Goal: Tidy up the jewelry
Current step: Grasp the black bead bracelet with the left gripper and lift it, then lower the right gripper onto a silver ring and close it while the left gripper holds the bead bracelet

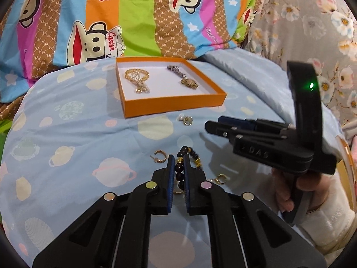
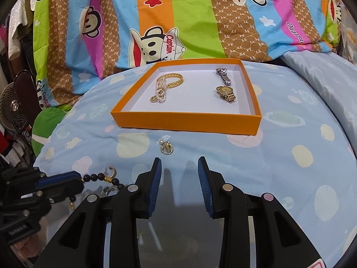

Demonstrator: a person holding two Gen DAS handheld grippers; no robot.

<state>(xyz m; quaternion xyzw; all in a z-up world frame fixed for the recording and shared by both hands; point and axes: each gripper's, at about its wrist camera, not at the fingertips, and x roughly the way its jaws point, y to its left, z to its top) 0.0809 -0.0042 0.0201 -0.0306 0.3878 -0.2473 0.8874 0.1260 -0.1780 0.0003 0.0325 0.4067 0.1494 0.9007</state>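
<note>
Left tool pinches the dark bead bracelet, apparently just clear of the blue bedspread. Right tool stands spread, nothing between its pads. Orange box holds a gold chain and two watches. Gold hoop earring lies just beside the bracelet; ring cluster near the box front.
</note>
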